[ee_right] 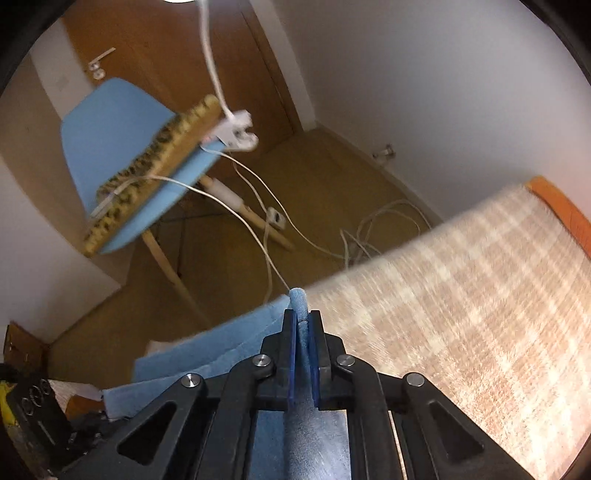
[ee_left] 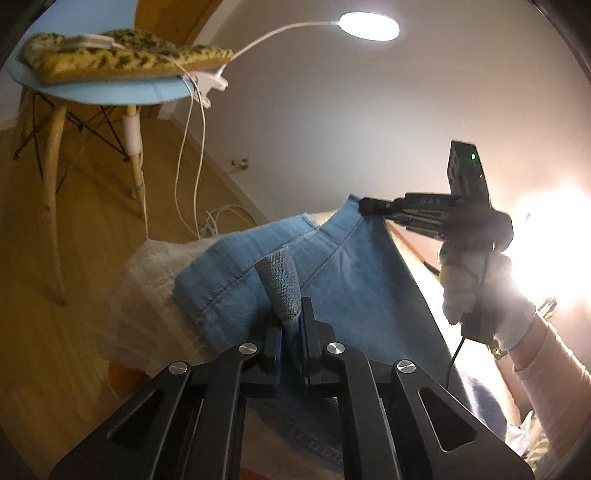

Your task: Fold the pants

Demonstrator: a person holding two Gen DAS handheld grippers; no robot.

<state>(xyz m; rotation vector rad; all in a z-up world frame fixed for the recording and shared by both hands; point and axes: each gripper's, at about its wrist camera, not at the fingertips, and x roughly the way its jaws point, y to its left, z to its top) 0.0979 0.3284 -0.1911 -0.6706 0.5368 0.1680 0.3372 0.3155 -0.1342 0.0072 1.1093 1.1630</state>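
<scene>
The pants are light blue jeans [ee_left: 354, 280], lifted and stretched between both grippers above a pale plaid bed cover [ee_right: 461, 280]. My left gripper [ee_left: 290, 325] is shut on a bunched fold of the jeans that sticks up between its fingers. In the left wrist view, my right gripper [ee_left: 364, 205], held by a gloved hand, pinches the far edge of the jeans. In the right wrist view, my right gripper [ee_right: 303, 325] is shut on a rolled edge of the jeans [ee_right: 207, 350], which hang to its left.
A blue chair [ee_left: 110, 92] with wooden legs stands on the wood floor, with a patterned cushion [ee_left: 122, 55] and a clip-on white lamp [ee_left: 369, 26] on it. White cables [ee_right: 362, 236] lie on the floor by the wall. A bright light glares at right.
</scene>
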